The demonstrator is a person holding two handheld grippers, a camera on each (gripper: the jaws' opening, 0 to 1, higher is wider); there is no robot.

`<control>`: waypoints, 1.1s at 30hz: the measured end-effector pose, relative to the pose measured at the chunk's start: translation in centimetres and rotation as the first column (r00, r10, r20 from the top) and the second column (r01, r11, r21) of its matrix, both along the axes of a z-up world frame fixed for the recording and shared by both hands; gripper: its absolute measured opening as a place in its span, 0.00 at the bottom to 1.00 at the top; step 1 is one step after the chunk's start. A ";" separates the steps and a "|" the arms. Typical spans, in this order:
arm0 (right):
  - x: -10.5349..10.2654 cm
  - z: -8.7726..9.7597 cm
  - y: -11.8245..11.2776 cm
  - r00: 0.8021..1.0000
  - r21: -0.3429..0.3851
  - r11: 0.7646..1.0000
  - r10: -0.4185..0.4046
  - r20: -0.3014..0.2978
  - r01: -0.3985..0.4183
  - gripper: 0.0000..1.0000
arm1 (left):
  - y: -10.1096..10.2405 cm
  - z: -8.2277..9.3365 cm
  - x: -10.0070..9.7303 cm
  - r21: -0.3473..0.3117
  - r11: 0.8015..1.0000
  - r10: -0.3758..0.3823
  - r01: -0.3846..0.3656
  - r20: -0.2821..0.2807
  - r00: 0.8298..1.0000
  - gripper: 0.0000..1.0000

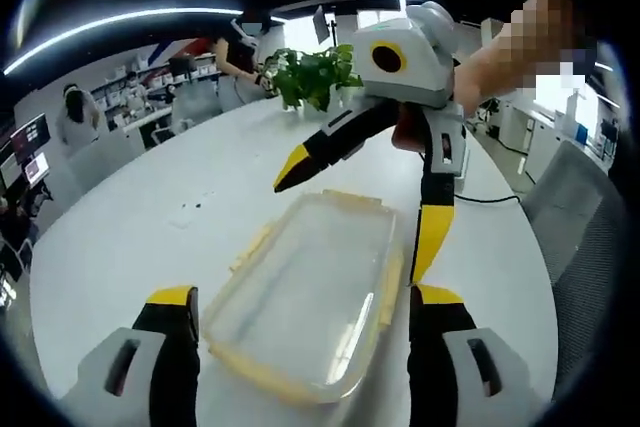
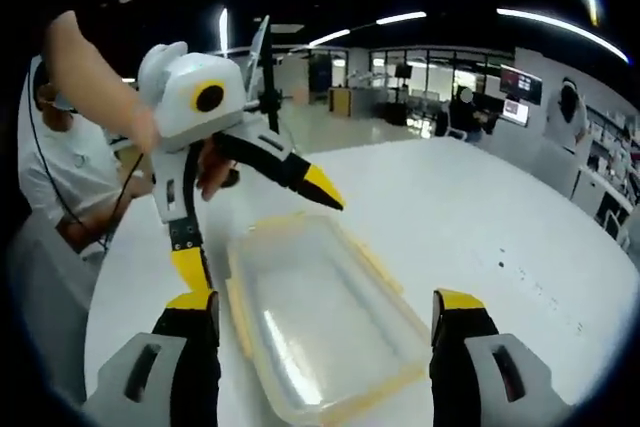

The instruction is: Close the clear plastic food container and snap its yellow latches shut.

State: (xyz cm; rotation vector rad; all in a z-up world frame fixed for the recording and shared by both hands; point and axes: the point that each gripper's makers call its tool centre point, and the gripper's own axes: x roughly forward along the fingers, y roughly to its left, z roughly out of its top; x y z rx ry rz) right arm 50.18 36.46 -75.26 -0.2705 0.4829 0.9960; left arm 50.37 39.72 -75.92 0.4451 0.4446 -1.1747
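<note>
Two grippers over the clear container (image 1: 305, 297), which sits flat on the white worktop (image 1: 140, 207), lid on, yellow latches (image 1: 392, 287) apparently not yet snapped. Left gripper (image 1: 300, 312) straddles it w/ fingers spread wide, gripping nothing. Right gripper (image 2: 325, 312) is likewise splayed and empty, one tip hovering by the rim. To do this well: steady the box w/ one gripper, press each latch squarely down its side, opp. sides first.

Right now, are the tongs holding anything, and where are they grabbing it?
Nothing is held. Both tongs, left and right, are open and hang over the clear container on the white table, not gripping it.
</note>
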 end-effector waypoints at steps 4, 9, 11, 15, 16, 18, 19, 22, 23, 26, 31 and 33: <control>-0.2 -0.1 -0.7 1.000 0.009 1.000 -0.026 -0.005 0.026 0.88 | 0.1 0.2 -0.1 -0.009 1.000 0.014 -0.014 0.001 1.000 0.86; -0.6 0.3 -1.2 0.999 0.016 0.998 -0.053 0.000 0.053 0.88 | 0.6 0.2 -0.3 -0.022 0.998 0.062 -0.062 -0.004 0.998 0.85; -0.7 0.4 -1.4 0.998 0.019 0.998 -0.060 0.006 0.060 0.88 | 0.7 0.2 -0.5 -0.022 0.997 0.071 -0.071 -0.011 0.997 0.85; -0.8 0.5 -1.8 0.997 0.020 0.997 -0.076 0.011 0.076 0.88 | 1.0 0.4 -0.5 -0.013 0.995 0.095 -0.095 0.004 0.995 0.85; -0.9 0.6 -1.9 0.997 0.025 0.997 -0.078 0.017 0.077 0.87 | 1.1 0.7 -0.3 -0.024 0.994 0.110 -0.110 0.004 0.994 0.85; -0.9 0.6 -2.0 0.996 0.029 0.996 -0.086 0.009 0.086 0.86 | 1.3 1.0 -0.1 -0.039 0.991 0.130 -0.129 0.012 0.992 0.85; -1.1 0.6 -2.0 0.996 0.028 0.995 -0.092 0.009 0.092 0.86 | 1.4 1.1 -0.1 -0.047 0.989 0.140 -0.139 0.011 0.990 0.85; -1.3 0.5 -2.1 0.995 0.030 0.994 -0.103 0.000 0.103 0.86 | 1.8 0.9 -0.2 -0.043 0.987 0.152 -0.152 0.008 0.988 0.85; -1.6 0.6 -2.1 0.994 0.033 0.994 -0.108 0.001 0.108 0.86 | 2.0 0.9 -0.2 -0.042 0.986 0.160 -0.159 0.008 0.987 0.85; -1.7 0.6 -2.2 0.993 0.039 0.992 -0.119 0.003 0.119 0.86 | 2.3 0.8 -0.6 -0.049 0.984 0.170 -0.170 -0.003 0.985 0.85; -2.1 0.6 -2.7 0.988 0.053 0.987 -0.153 -0.002 0.153 0.87 | 2.7 0.9 -1.3 -0.053 0.982 0.183 -0.183 -0.010 0.983 0.85; -2.3 0.8 -2.9 0.986 0.061 0.984 -0.166 -0.002 0.165 0.87 | 2.8 1.1 -1.4 -0.070 0.977 0.200 -0.201 -0.019 0.980 0.85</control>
